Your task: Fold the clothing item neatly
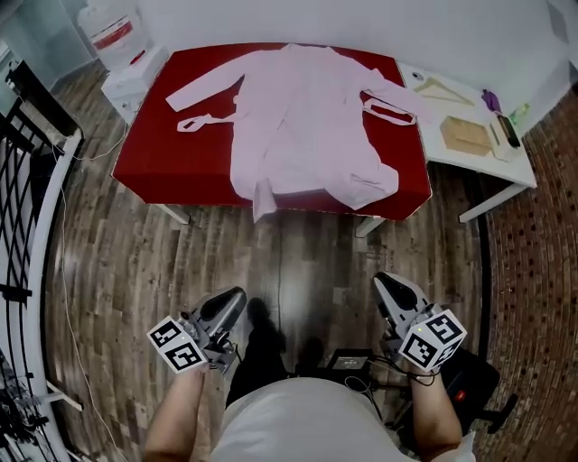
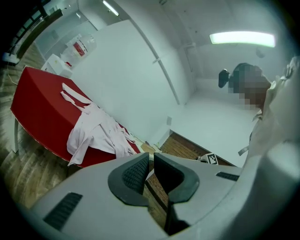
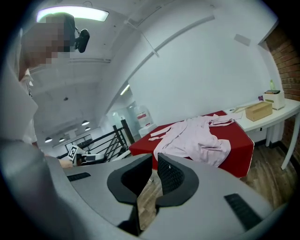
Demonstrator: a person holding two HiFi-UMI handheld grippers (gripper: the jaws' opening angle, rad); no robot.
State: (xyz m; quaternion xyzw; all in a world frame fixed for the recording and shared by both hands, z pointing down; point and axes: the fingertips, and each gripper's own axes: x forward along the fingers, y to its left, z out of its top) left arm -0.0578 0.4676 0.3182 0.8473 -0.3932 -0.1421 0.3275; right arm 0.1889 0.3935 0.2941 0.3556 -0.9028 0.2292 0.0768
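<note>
Red table (image 1: pixel 149 162) up top, pink robe (image 1: pixel 307 117) hem toward you; left gripper (image 1: pixel 228 307), right gripper (image 1: pixel 391 289) clamped empty, well below.

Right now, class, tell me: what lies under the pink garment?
The pink garment lies spread on a red-covered table, and its hem hangs over the near edge. Whether anything else lies beneath the fabric cannot be seen, because the garment covers it.

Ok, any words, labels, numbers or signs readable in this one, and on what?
No text here can be read.
Red label on the white container: too blurred to read.
Left gripper and right gripper: square marker patterns only, no words.
</note>
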